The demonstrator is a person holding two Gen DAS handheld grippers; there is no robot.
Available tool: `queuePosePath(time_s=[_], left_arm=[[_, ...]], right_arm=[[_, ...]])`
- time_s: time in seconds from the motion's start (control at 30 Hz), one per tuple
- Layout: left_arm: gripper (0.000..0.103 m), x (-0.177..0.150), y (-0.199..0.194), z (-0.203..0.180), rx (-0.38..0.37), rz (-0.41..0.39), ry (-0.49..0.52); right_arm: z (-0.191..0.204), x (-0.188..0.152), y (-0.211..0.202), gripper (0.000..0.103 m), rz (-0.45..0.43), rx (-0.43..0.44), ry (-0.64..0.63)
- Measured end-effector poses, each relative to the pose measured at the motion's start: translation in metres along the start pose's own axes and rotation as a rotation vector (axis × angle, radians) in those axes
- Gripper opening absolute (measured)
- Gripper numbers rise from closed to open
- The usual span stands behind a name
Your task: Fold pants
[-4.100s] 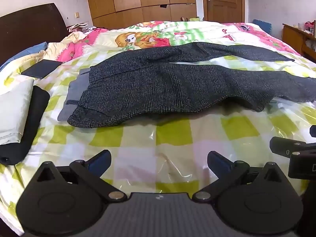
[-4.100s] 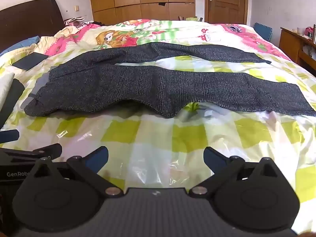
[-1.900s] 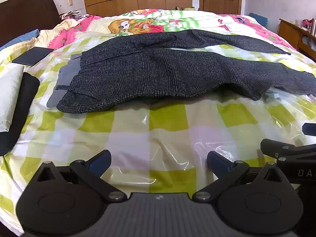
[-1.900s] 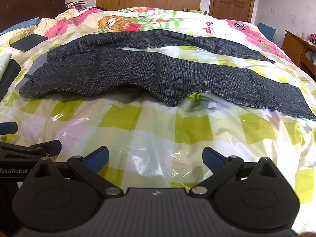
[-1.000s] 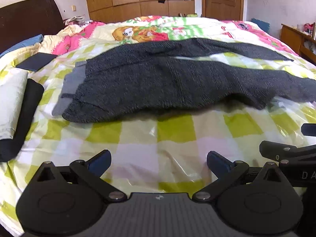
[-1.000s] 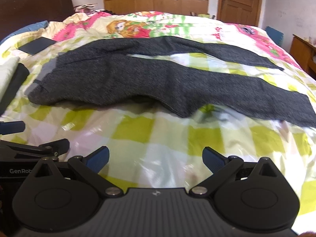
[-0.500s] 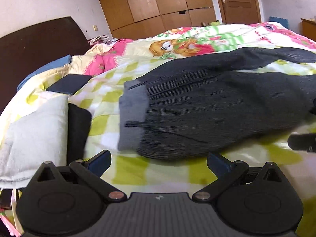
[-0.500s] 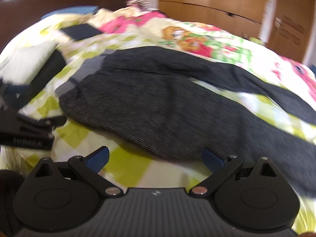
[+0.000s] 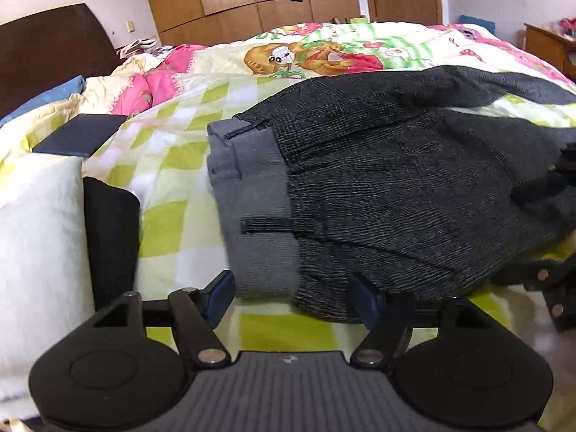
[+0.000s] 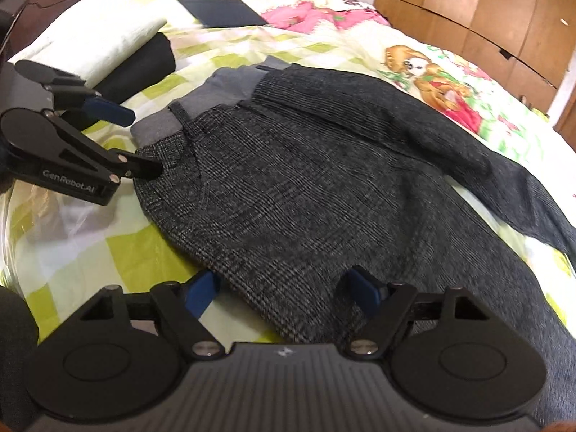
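Dark grey checked pants [image 9: 396, 187] lie spread on the bed, with the lighter grey waistband [image 9: 252, 194] toward the left and the legs running off to the right. My left gripper [image 9: 293, 297] is open, with its jaws on either side of the near waistband corner. My right gripper [image 10: 280, 293] is open at the near edge of the pants [image 10: 306, 187], a little right of the waist. The left gripper also shows in the right wrist view [image 10: 129, 140] at the waistband [image 10: 201, 108].
The bed has a yellow-green checked cover under clear plastic [image 9: 172, 165]. A white folded cloth [image 9: 36, 252] and a black folded cloth [image 9: 111, 237] lie left of the waistband. A dark flat pad [image 9: 79, 136] lies further back. A dark headboard, wardrobes and a door stand behind.
Both grippers have moved forward and left, from above the bare cover up to the waist end of the pants. Both jaws have narrowed but stay open.
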State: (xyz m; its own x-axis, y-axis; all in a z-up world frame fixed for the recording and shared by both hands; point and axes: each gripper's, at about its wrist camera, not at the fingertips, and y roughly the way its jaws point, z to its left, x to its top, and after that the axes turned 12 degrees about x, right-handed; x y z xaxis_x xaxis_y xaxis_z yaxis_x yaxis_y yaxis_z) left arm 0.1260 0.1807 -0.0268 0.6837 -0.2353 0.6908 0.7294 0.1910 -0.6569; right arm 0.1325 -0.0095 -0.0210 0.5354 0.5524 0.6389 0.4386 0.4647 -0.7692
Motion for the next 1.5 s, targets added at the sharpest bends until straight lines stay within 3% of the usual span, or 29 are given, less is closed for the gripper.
queuePosePath(time_s=[0.2, 0.33, 0.47, 0.57, 0.87, 1.1, 1.17, 1.23, 1.37, 1.5], left_arm=[[0.082, 0.002, 0.022, 0.006, -0.06, 0.023, 0.013], [0.07, 0.003, 0.022, 0.018, -0.092, 0.035, -0.001], [0.064, 0.005, 0.02, 0.02, -0.09, 0.043, 0.012], [0.063, 0.005, 0.018, 0.026, -0.078, 0.056, 0.019], [0.062, -0.015, -0.009, 0.046, 0.015, 0.111, 0.08], [0.064, -0.015, -0.032, 0.048, 0.093, 0.093, 0.062], [0.064, -0.009, -0.044, 0.041, 0.12, 0.07, 0.062], [0.063, -0.003, -0.056, 0.032, 0.118, 0.047, 0.065], [0.063, 0.012, -0.078, -0.004, 0.055, -0.01, 0.079], [0.063, 0.027, -0.09, -0.066, -0.069, -0.038, 0.119]], right_arm=[[0.005, 0.003, 0.004, 0.074, 0.018, 0.016, -0.068], [0.01, 0.007, 0.004, 0.059, 0.037, 0.032, -0.09], [0.013, 0.016, 0.015, 0.031, 0.051, 0.062, -0.073], [0.021, 0.022, 0.018, 0.024, 0.07, 0.093, -0.071], [0.057, 0.021, 0.017, 0.025, 0.071, 0.266, -0.048], [0.05, 0.015, -0.005, 0.033, -0.001, 0.299, 0.102], [0.037, 0.004, -0.021, 0.039, -0.028, 0.268, 0.15], [0.017, -0.01, -0.041, 0.039, -0.053, 0.212, 0.218], [-0.044, -0.056, -0.088, 0.039, -0.107, 0.053, 0.432], [-0.103, -0.116, -0.143, 0.04, -0.16, -0.164, 0.64]])
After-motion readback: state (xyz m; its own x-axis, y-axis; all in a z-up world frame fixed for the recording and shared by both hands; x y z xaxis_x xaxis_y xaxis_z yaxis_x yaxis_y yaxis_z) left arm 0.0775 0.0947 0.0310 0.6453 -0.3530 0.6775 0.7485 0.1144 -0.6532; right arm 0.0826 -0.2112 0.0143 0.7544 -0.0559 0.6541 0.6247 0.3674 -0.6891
